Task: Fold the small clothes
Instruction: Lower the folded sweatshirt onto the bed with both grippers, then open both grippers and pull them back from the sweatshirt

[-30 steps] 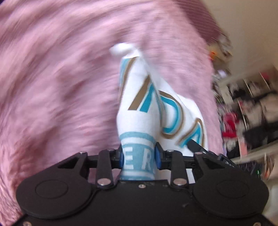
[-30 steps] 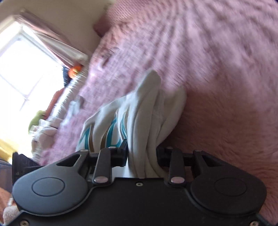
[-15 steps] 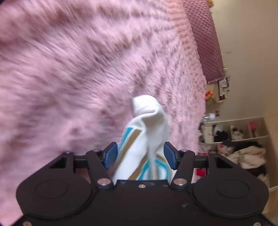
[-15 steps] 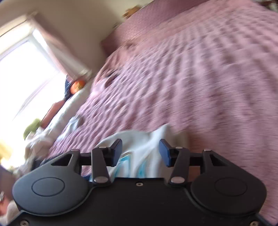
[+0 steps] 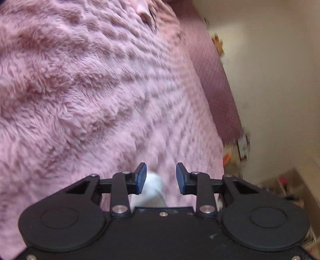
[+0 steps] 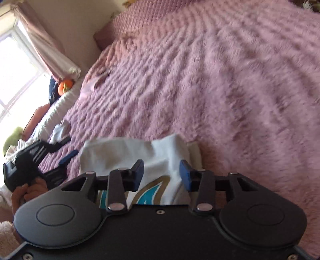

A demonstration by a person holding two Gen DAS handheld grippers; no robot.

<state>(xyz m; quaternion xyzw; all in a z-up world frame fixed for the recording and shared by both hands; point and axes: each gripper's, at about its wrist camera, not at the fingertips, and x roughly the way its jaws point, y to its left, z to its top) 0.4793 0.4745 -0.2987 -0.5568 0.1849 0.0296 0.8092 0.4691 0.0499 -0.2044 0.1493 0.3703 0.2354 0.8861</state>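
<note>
A small white garment (image 6: 128, 154) with a teal and gold print lies folded flat on the fluffy pink blanket (image 6: 200, 90). My right gripper (image 6: 162, 174) hovers just above its near part; its jaws are closing, with the cloth below them and the pads off it. My left gripper (image 5: 161, 177) is also closing with its pads apart. Only a blurred white bit of the garment (image 5: 153, 188) shows low by its left pad, not pinched. In the right wrist view the left gripper (image 6: 66, 149), held by a hand (image 6: 26, 192), is just left of the garment.
The pink blanket (image 5: 80, 100) covers the bed. A small white cloth (image 6: 60, 130) lies near the bed's left edge, with more clothes and soft toys under the window (image 6: 18, 66). A maroon quilted headboard (image 6: 144, 12) is at the far end; shelves (image 5: 290, 180) stand to the right.
Both grippers let go of the garment, which now lies flat on the blanket. The left gripper drew back to the garment's left side and turned; the right one rose a little.
</note>
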